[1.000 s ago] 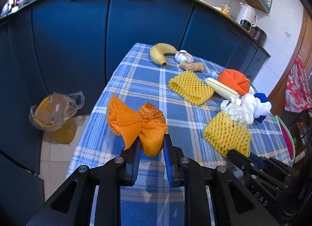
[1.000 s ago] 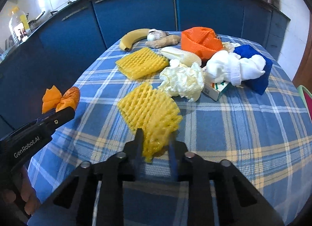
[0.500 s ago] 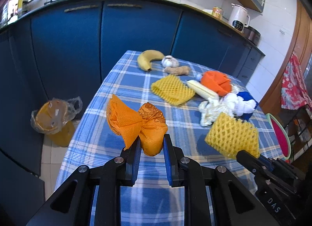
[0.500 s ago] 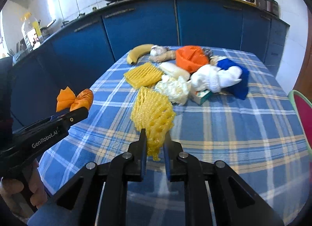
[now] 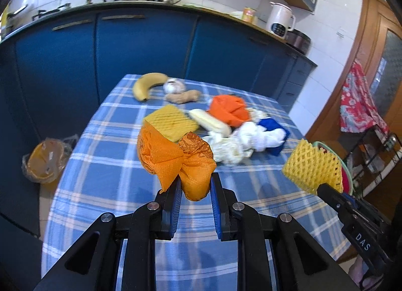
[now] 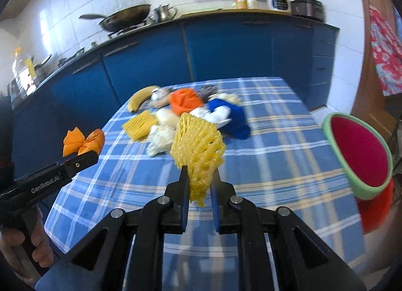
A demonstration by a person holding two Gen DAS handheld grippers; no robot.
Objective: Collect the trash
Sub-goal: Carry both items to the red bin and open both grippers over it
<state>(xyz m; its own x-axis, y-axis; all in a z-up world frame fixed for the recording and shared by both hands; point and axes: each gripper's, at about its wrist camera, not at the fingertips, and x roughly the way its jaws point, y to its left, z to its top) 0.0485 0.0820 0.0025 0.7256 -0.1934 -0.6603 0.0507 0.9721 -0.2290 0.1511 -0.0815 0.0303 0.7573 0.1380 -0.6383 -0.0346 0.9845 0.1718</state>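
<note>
On the floor at the far left, against the blue cabinets (image 5: 140, 47), sat a yellow bin lined with a clear plastic bag (image 5: 46, 159). The left gripper (image 5: 194, 196) was clamped on a crumpled orange cloth wrapper (image 5: 176, 158), which was held above the blue checked tablecloth (image 5: 105, 173). Behind it on the table lay a banana (image 5: 147, 84), a garlic bulb (image 5: 173, 86) and a piece of ginger (image 5: 183, 96), then a flat yellow foam fruit net (image 5: 170, 122), a pale corn cob (image 5: 209, 122), an orange knitted hat (image 5: 230, 110), crumpled white paper (image 5: 227, 149), a white sock bundle (image 5: 258, 137) and a blue cloth (image 5: 272, 127).

Farther right, the right gripper (image 6: 199, 188) was pinched shut on the lower end of a second yellow foam net (image 6: 197, 150), held clear of the table. Its jaws had just been closing, with the net between them. Beside the table's right edge stood a green-rimmed bin with a red inside (image 6: 359, 153).
</note>
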